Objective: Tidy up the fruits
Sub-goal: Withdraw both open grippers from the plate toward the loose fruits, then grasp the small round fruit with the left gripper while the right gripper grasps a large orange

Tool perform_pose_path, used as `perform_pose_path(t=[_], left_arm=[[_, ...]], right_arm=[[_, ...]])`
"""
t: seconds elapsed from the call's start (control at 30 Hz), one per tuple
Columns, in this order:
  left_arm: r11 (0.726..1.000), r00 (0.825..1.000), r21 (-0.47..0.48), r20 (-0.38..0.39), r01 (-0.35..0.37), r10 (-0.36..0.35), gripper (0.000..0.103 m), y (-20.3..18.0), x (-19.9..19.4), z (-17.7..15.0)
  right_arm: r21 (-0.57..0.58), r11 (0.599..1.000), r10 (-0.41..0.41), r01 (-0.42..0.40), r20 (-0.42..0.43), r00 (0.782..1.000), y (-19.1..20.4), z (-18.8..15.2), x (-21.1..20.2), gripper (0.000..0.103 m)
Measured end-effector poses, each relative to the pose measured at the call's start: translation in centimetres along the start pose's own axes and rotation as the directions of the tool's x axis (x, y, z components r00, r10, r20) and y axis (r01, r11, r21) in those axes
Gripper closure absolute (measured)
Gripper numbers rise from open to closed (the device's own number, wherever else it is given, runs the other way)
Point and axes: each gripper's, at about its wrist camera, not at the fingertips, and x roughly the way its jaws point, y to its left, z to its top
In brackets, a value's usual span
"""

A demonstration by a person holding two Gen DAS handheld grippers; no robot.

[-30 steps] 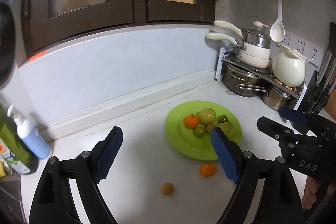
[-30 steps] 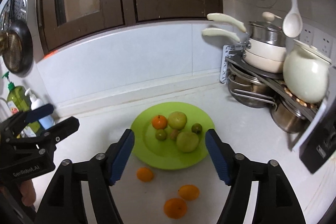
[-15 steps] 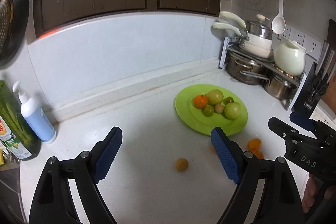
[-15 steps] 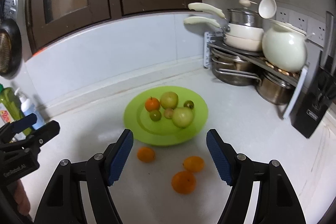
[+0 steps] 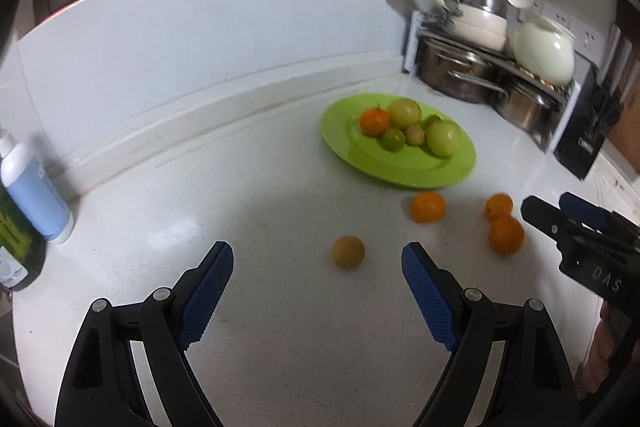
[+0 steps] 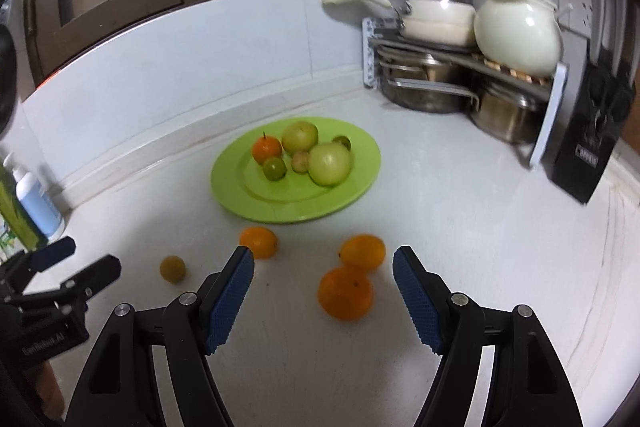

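A green plate [image 5: 404, 169] [image 6: 240, 187] on the white counter holds several fruits: an orange one, green ones and a small brownish one. Loose on the counter lie a small yellow-brown fruit [image 5: 348, 252] [image 6: 172, 269], a small orange [image 5: 428, 207] [image 6: 259, 242], another orange [image 5: 498, 205] [image 6: 362, 251] and a larger orange [image 5: 506, 234] [image 6: 345, 293]. My left gripper [image 5: 318, 261] is open and empty, just short of the yellow-brown fruit. My right gripper [image 6: 323, 265] is open and empty, its jaws on either side of the larger orange.
A pot rack [image 6: 460, 75] with steel pots, white pans and a white kettle [image 6: 518, 37] stands at the back right. A black knife block [image 6: 588, 147] is at the right. A soap bottle [image 5: 34, 187] and a green bottle stand at the left. Dark cabinets hang above.
Both grippers have pulled back and tilted down, away from the plate. The loose oranges and the yellow-brown fruit now lie close in front of the jaws. Both stay open.
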Motion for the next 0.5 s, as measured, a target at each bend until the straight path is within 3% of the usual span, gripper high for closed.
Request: perform_pose_path(t=[0.23, 0.5], left_arm=[[0.999, 0.998, 0.005, -0.050, 0.045, -0.045, 0.018, -0.3, 2.5, -0.9], [0.998, 0.994, 0.004, -0.090, 0.065, -0.064, 0.038, -0.8, 5.2, -0.3]], right_arm=[[0.018, 1.000, 0.004, -0.003, -0.059, 0.998, -0.5, -1.4, 1.6, 0.031], [0.041, 0.999, 0.002, 0.003, -0.109, 0.994, -1.1, -2.0, 3.6, 0.033]])
